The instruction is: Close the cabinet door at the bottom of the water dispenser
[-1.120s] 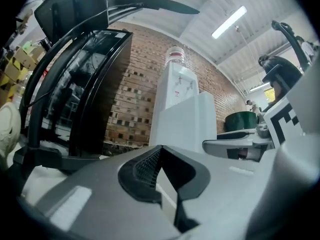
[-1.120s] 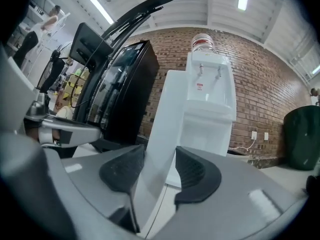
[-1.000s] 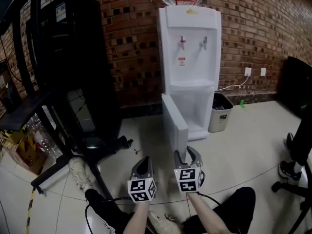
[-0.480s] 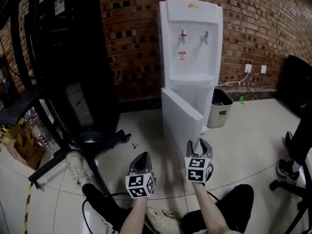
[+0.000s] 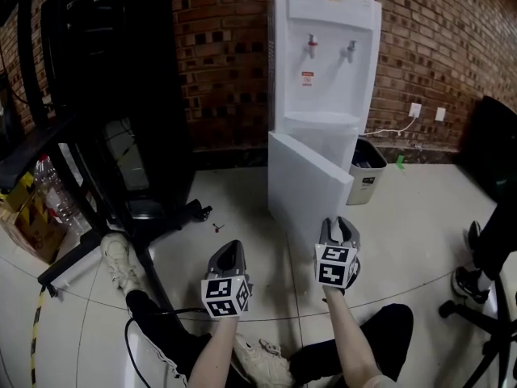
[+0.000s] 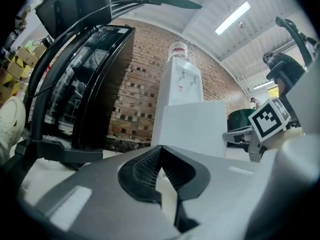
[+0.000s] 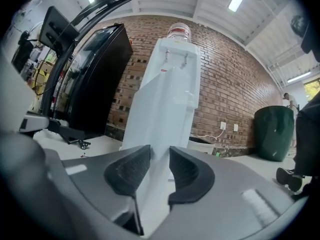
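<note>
The white water dispenser stands against the brick wall. Its bottom cabinet door hangs partly open, swung out toward me on its left side. My right gripper is at the door's free lower edge. In the right gripper view that edge fills the gap between the pads of the right gripper, whose jaws have just been closing on it. My left gripper hovers over the floor to the left, away from the door. Its fingertips meet in the left gripper view, with nothing between them.
A grey waste bin stands right of the dispenser, under a wall socket. A tall black rack with floor legs fills the left. A shoe lies by it. An office chair base sits at the right.
The door has swung further toward the dispenser. My right gripper has moved to the right and forward along with its edge. The left gripper has kept its place.
</note>
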`<state>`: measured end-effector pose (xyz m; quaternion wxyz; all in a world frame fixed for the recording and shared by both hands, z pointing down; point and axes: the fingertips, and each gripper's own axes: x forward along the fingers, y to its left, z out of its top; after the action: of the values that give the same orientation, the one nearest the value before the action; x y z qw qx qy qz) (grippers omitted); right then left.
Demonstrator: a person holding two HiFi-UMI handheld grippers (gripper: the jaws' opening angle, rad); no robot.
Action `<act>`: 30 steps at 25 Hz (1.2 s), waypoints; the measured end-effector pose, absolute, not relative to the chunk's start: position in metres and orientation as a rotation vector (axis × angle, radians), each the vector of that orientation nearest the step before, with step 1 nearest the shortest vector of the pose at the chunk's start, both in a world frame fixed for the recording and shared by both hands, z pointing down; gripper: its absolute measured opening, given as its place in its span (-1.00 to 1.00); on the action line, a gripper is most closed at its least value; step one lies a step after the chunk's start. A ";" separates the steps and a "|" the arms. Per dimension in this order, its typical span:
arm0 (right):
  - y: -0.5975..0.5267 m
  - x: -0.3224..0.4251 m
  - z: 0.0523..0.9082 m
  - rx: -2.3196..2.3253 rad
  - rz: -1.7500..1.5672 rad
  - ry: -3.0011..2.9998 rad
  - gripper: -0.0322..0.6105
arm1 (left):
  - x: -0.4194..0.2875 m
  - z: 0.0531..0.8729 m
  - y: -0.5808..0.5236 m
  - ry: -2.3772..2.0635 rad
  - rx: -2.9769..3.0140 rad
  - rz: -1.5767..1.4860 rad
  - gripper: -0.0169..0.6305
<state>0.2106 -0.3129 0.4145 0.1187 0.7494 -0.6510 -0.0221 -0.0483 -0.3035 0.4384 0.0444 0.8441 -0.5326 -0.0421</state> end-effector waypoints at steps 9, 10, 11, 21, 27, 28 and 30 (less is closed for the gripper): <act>-0.328 0.242 0.415 2.207 -0.051 -1.871 -0.59 | -0.054 0.446 -0.311 -1.668 2.540 -0.143 -0.91; -0.330 0.248 0.416 2.209 -0.046 -1.869 -0.59 | -0.055 0.446 -0.312 -1.673 2.541 -0.149 -0.91; -0.333 0.253 0.416 2.210 -0.042 -1.871 -0.60 | -0.055 0.445 -0.312 -1.677 2.546 -0.156 -0.91; -0.369 0.295 0.417 2.141 -0.072 -1.902 -0.63 | -0.061 0.460 -0.323 -1.711 2.524 -0.125 -0.91; -0.387 0.312 0.416 2.142 -0.076 -1.897 -0.64 | -0.057 0.451 -0.341 -1.701 2.565 -0.107 -0.91; -0.391 0.315 0.416 2.142 -0.078 -1.893 -0.65 | -0.056 0.449 -0.344 -1.700 2.569 -0.115 -0.91; -0.398 0.322 0.417 2.138 -0.084 -1.878 -0.64 | -0.053 0.448 -0.346 -1.699 2.580 -0.117 -0.91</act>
<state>0.3223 -0.3985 0.4166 0.1468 0.7429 -0.6525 -0.0292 -0.0531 -0.3460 0.4475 0.0253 0.8343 -0.5495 -0.0377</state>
